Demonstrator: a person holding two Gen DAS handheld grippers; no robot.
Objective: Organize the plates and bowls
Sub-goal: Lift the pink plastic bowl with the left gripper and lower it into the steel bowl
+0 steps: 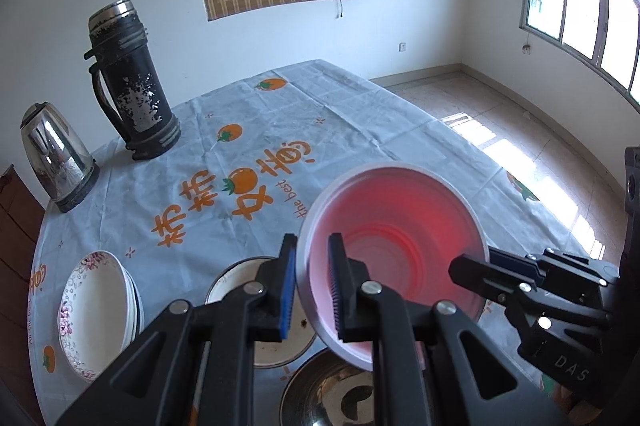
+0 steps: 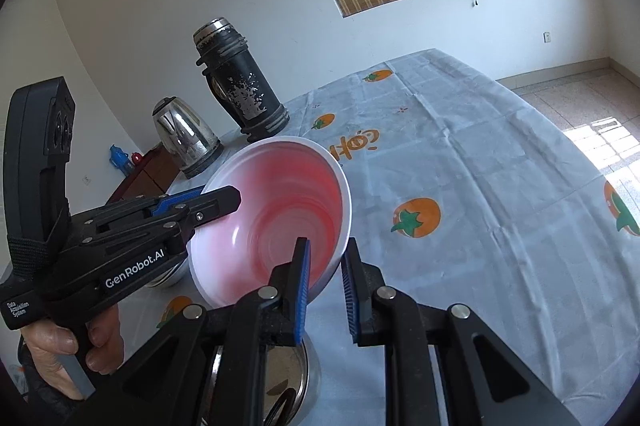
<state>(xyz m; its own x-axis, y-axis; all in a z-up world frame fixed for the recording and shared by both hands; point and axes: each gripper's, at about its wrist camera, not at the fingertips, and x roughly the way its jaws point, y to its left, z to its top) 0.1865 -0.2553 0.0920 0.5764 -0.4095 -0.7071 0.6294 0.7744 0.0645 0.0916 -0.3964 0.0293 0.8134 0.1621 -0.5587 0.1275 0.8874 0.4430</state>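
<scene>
Pink bowl [image 1: 394, 250] held in the air by both tools, tilted, above the tabletop [image 1: 360, 129].

From left: steel kettle [image 1: 56, 161] and black flask [image 1: 132, 81] standing at the far edge of the tabletop; stack of flowered plates [image 1: 94, 310] near the front edge; beside it a white plate [image 1: 276, 310] and a metal bowl [image 1: 332, 394], both partly hidden under the tools. Left tool [image 1: 312, 286] nearly closed, pinching the left rim of the pink bowl, one pad outside and one inside. Right tool [image 2: 326, 290] also nearly closed, clamped on the opposite rim in the same way. Pink bowl lifted clear, directly over the metal bowl and touching nothing but the pads. Hand [image 2: 76, 354] around the grip of the left tool.
</scene>
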